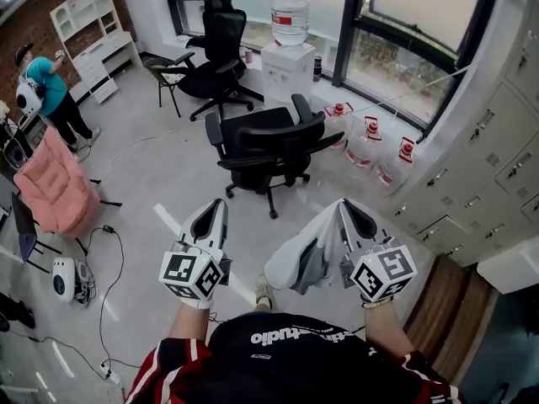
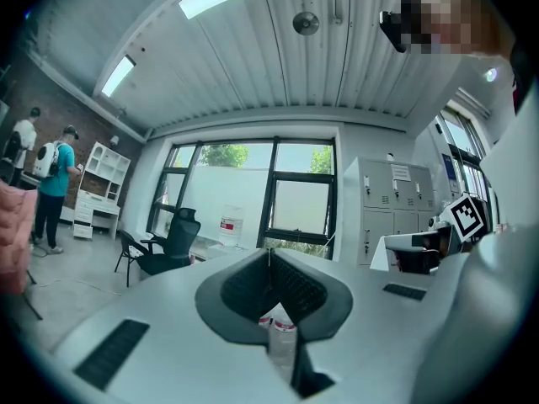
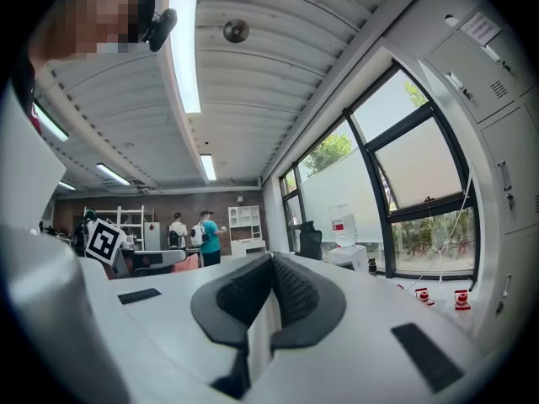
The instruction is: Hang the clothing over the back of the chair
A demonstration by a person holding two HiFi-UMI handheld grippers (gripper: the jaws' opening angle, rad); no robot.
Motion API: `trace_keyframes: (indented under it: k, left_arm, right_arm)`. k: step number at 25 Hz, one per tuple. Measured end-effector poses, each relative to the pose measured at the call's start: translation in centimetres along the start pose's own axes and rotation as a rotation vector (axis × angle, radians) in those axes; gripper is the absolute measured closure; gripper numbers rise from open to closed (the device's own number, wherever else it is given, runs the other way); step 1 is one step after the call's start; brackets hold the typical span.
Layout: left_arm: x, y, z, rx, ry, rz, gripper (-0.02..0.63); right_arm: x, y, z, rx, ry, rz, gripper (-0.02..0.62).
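A black office chair (image 1: 268, 146) stands on the grey floor straight ahead, its back (image 1: 296, 133) turned toward the right. The clothing (image 1: 301, 257), a white and grey garment, hangs in a bundle from my right gripper (image 1: 344, 205), which is shut on it. In the right gripper view a strip of the white clothing (image 3: 259, 331) shows between the dark pads of that right gripper (image 3: 271, 264). My left gripper (image 1: 217, 205) is level beside it, shut with nothing in it. In the left gripper view the tips of the left gripper (image 2: 269, 256) meet. Both grippers are short of the chair.
A second black chair (image 1: 221, 50) and a water dispenser (image 1: 286, 57) stand by the windows. Water jugs (image 1: 364, 140) sit on the floor at the right of the chair. Lockers (image 1: 493, 150) line the right wall. A pink chair (image 1: 55, 190), cables and a person (image 1: 46, 87) are at the left.
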State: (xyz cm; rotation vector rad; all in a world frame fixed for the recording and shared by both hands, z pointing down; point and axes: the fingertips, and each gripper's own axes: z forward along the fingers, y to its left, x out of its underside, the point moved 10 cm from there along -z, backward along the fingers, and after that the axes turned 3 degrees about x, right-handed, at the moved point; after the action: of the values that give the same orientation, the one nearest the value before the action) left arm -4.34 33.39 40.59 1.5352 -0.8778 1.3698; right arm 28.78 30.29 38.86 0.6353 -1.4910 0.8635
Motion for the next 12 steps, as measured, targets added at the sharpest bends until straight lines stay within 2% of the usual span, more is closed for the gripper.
trace_keyframes:
  k: [12]
  left_arm:
    - [-3.9,11.3,8.2,0.043,0.017,0.032,0.580]
  right_arm:
    - [-3.4,-0.5,14.3,0.052,-0.007,-0.004,0.580]
